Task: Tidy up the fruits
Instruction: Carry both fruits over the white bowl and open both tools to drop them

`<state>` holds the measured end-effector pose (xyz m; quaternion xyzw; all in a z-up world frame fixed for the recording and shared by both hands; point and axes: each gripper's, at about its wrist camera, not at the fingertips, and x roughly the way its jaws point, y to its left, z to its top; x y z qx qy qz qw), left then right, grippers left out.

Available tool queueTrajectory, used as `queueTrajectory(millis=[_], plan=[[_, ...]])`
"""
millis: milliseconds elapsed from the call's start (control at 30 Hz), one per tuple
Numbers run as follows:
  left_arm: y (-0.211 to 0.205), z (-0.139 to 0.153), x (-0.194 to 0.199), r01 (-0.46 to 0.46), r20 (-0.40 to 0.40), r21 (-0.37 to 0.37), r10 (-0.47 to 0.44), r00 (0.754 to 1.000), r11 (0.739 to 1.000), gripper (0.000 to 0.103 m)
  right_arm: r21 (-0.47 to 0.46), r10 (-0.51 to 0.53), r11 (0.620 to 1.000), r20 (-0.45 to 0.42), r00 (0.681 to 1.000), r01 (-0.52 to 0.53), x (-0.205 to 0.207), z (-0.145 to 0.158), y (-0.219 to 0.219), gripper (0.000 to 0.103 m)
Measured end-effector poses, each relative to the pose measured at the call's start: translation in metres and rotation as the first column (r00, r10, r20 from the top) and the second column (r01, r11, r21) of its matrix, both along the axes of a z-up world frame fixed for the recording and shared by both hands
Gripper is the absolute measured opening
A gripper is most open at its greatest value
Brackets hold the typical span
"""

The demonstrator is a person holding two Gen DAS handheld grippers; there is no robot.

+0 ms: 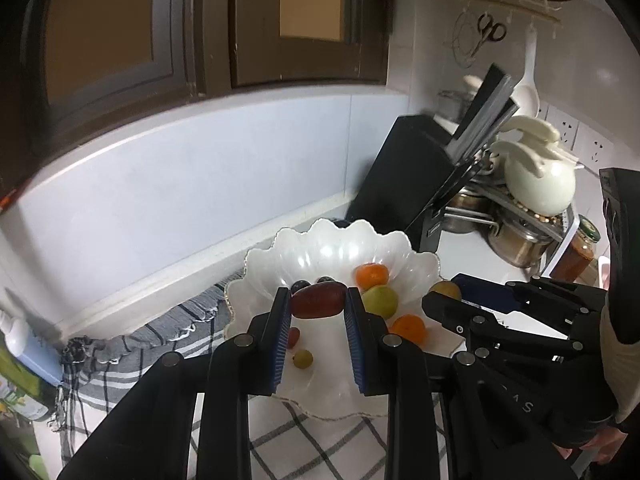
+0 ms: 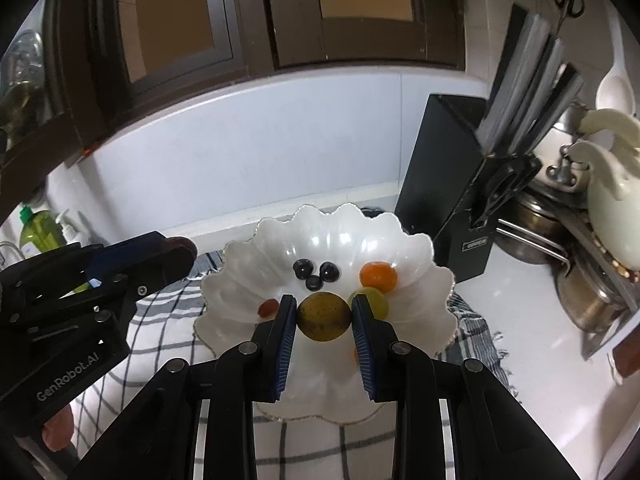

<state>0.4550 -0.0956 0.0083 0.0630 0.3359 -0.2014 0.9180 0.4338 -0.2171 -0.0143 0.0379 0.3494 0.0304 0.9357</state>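
Note:
A white scalloped bowl (image 1: 416,268) (image 2: 420,256) sits on a checked cloth. My left gripper (image 1: 318,300) is shut on a dark red oblong fruit (image 1: 318,300) held over the bowl. Over the bowl's near side, my right gripper (image 2: 324,316) is shut on a round yellow-brown fruit (image 2: 324,316). Inside the bowl lie three dark berries (image 2: 316,272), an orange mandarin (image 2: 378,276) (image 1: 372,274), a green fruit (image 2: 376,300) (image 1: 382,300), a small red fruit (image 2: 268,307) (image 1: 294,336) and a small green grape (image 1: 303,359). A second mandarin (image 1: 409,328) lies at the bowl's right rim.
A black knife block (image 2: 444,196) (image 1: 404,176) stands right behind the bowl. Steel pots (image 2: 592,300) on a rack and a cream jug (image 1: 540,184) crowd the right side. Bottles (image 2: 38,232) stand at the left by the pale wall. Dark cabinets hang above.

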Motion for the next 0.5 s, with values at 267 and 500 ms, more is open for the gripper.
queueTrajectory(millis=[267, 500], plan=[[-0.009, -0.022, 0.037, -0.009, -0.055, 0.042, 0.012, 0.998, 0.999, 0.027, -0.005, 0.005, 1.0, -0.09, 0.996, -0.005, 0.033, -0.018, -0.007, 0.03], [-0.013, -0.034, 0.059, 0.006, -0.103, 0.041, -0.002, 0.995, 0.999, 0.027, 0.02, 0.014, 1.0, -0.147, 0.989, -0.011, 0.053, -0.03, -0.014, 0.03]])
